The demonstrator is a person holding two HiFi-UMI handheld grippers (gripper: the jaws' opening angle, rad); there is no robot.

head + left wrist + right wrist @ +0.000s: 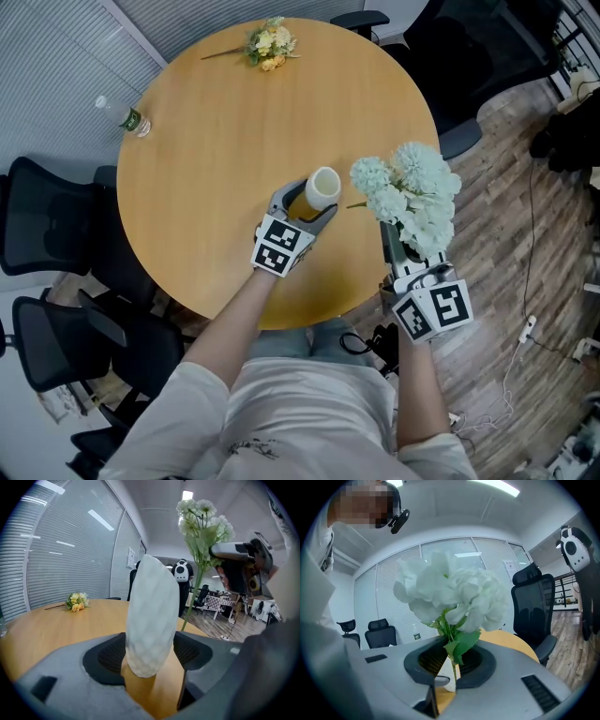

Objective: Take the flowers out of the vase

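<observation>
A white dimpled vase (323, 187) stands on the round wooden table (206, 169) near its front edge, and my left gripper (307, 202) is shut on its lower body. In the left gripper view the vase (151, 616) fills the space between the pads (111, 656). A bunch of white flowers (415, 195) is out of the vase, in the air just to its right. My right gripper (401, 246) is shut on the green stem (452, 660), below the blooms (454, 590). From the left gripper view, the flowers (201, 520) and right gripper (239, 564) show up high.
A small yellow bouquet (270, 43) lies at the table's far edge, also seen as yellow flowers (77, 601). A water bottle (127, 116) stands at the left rim. Black office chairs (42, 230) ring the table. Cables lie on the wooden floor (525, 330) at right.
</observation>
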